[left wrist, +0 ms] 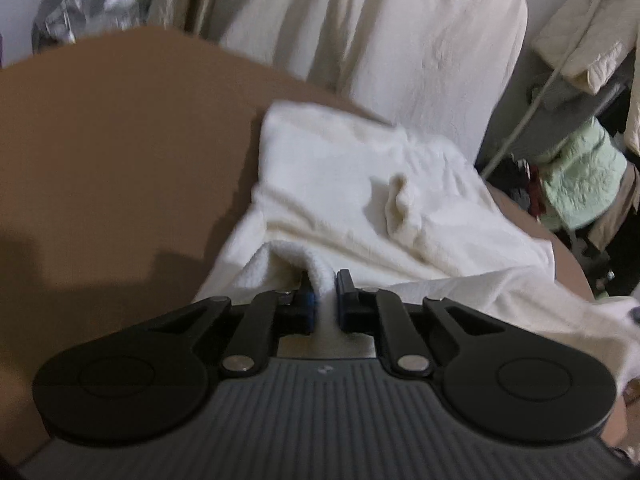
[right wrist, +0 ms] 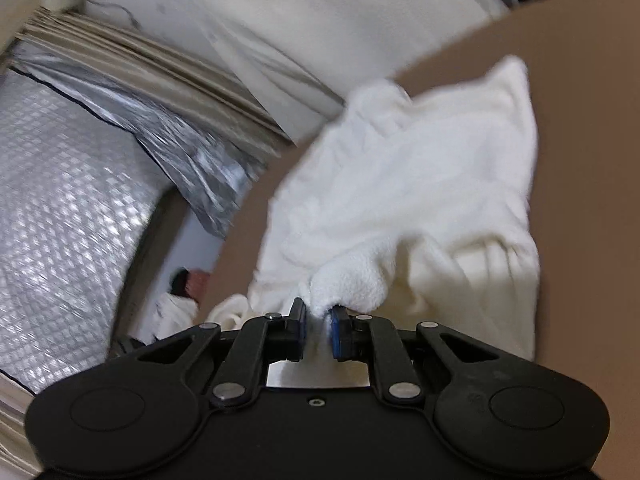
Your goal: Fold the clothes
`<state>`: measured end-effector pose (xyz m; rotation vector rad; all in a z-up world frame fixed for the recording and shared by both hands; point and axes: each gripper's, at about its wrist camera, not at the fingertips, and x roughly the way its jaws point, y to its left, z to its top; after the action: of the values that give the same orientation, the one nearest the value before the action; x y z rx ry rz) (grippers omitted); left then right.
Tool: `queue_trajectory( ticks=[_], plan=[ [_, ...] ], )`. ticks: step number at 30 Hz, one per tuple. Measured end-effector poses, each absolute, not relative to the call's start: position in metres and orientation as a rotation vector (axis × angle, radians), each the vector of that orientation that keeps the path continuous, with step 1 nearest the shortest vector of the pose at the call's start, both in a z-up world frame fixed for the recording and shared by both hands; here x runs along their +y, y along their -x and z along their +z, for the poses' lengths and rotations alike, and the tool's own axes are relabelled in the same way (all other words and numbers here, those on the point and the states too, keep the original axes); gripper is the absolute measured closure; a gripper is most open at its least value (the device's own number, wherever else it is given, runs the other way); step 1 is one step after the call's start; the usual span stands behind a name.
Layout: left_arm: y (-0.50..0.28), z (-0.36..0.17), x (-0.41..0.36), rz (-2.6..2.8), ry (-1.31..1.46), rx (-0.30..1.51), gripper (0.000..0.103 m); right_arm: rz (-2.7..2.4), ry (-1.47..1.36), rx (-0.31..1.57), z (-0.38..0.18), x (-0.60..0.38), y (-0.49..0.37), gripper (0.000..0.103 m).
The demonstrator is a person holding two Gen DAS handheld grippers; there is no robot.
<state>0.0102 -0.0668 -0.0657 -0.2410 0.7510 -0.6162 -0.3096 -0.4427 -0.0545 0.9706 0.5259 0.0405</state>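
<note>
Between both tools' pads: white fleece garment (left wrist: pixel 360 208), pinched, over brown table (left wrist: pixel 120 140).

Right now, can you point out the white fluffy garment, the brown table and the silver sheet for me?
white fluffy garment (left wrist: pixel 340 184): left wrist view, on its spread middle.
brown table (left wrist: pixel 120 140): left wrist view, on bare top.
silver sheet (right wrist: pixel 72 220): right wrist view, on its quilted face.
</note>
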Motion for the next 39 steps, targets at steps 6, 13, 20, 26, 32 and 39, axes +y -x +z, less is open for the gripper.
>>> queue_trajectory(
  ticks=[6, 13, 20, 26, 32, 39],
  plan=[
    [0.002, -0.054, -0.082, -0.602, 0.172, 0.582, 0.093, 0.073, -0.848, 0.370, -0.034, -0.436, 0.317, 0.088],
    [-0.005, -0.062, -0.096, -0.634, 0.221, 0.555, 0.093, 0.053, -0.911, 0.343, -0.070, -0.467, 0.303, 0.088],
    [0.004, -0.041, -0.099, -0.621, 0.261, 0.441, 0.093, 0.047, -0.944, 0.301, -0.078, -0.477, 0.306, 0.088],
    [-0.010, 0.000, -0.126, -0.611, 0.217, 0.371, 0.093, -0.015, -0.876, 0.245, -0.043, -0.473, 0.313, 0.088],
    [-0.094, 0.032, -0.168, -0.529, 0.244, 0.429, 0.093, -0.137, -0.736, 0.332, 0.022, -0.486, 0.257, 0.088],
    [-0.200, -0.044, -0.221, -0.409, 0.146, 0.801, 0.081, -0.708, -0.334, 0.432, -0.040, -0.499, 0.181, 0.066]
  ],
)
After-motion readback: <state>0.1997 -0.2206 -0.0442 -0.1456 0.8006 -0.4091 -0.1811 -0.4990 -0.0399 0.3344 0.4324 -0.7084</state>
